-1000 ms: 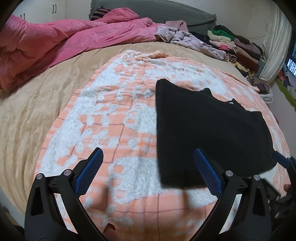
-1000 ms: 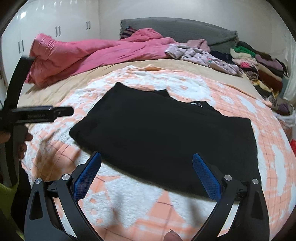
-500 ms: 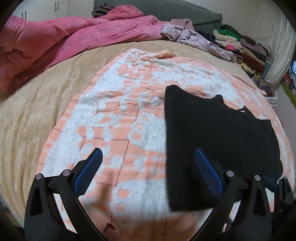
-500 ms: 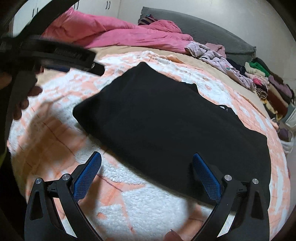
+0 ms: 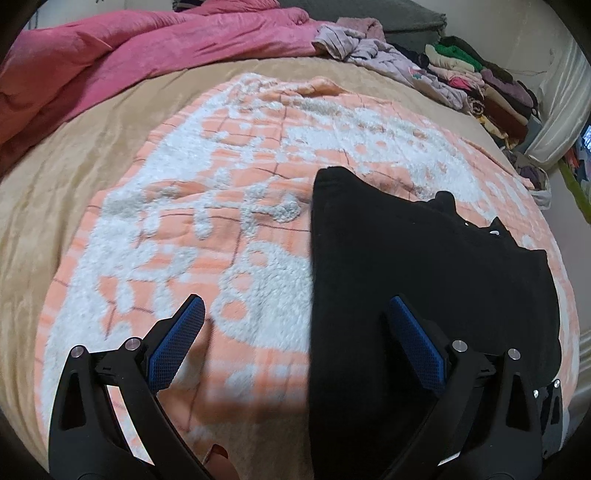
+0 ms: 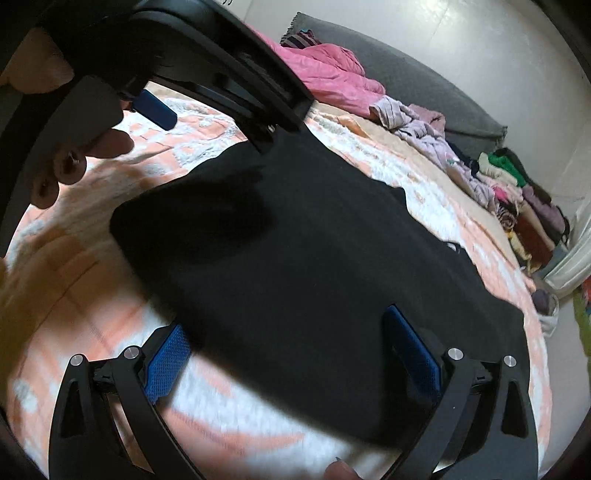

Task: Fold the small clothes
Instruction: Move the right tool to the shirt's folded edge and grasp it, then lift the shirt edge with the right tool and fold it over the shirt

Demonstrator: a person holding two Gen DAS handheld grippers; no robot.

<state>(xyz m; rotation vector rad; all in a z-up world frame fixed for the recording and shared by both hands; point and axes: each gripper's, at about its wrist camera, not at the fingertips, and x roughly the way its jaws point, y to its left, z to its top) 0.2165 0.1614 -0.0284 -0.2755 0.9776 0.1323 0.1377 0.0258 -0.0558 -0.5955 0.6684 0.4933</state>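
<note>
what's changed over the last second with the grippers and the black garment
Both grippers, left and right, moved in closer over the black garment, the left one now looming large in the right wrist view. Nothing was grasped or released. The garment still lies flat on the orange blanket, both grippers open.

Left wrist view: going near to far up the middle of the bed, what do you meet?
Left gripper → orange-and-white blanket → tan bedspread → pink duvet → grey headboard cover.
</note>
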